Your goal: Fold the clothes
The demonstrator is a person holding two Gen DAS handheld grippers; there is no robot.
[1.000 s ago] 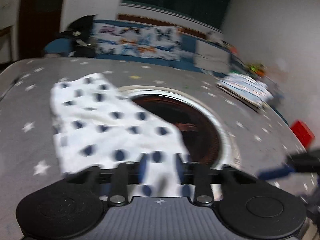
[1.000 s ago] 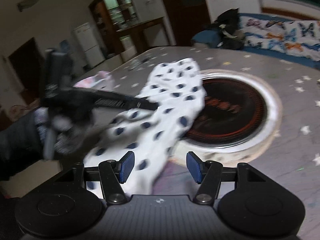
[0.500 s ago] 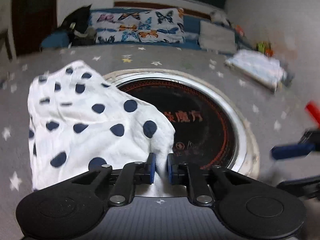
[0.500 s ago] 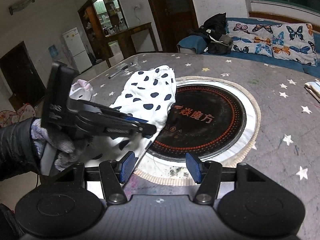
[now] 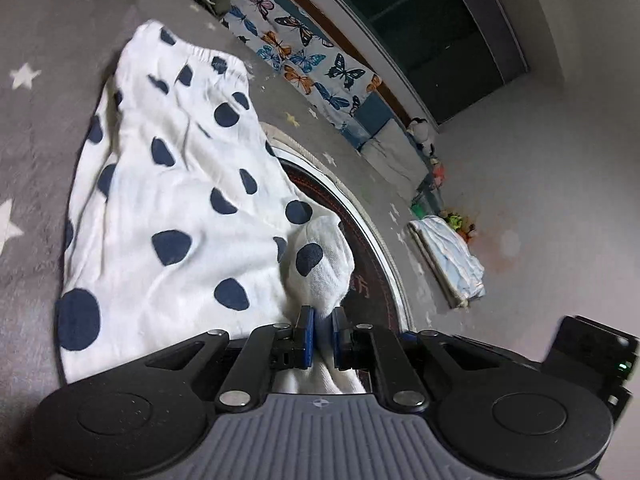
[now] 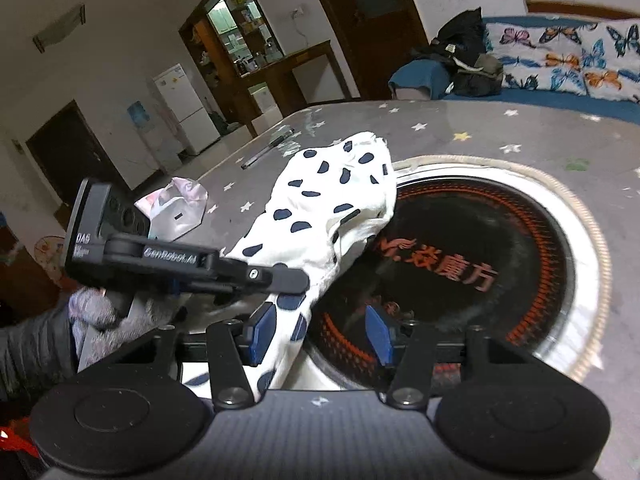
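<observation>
— Where is the garment lying?

— Your polka-dot cloth (image 5: 176, 208) is spreading over the star-printed table (image 5: 36, 148), its near edge draping onto the round burner (image 6: 460, 264) set in the middle.

— And the grippers?

— Your left gripper (image 5: 323, 334) is pinching a bunched fold of the cloth at the burner's rim (pads nearly meeting). Your right gripper (image 6: 318, 334) is hovering over the burner's near side, fingers spread wide, cloth brushing its left pad (image 6: 262, 334).
</observation>
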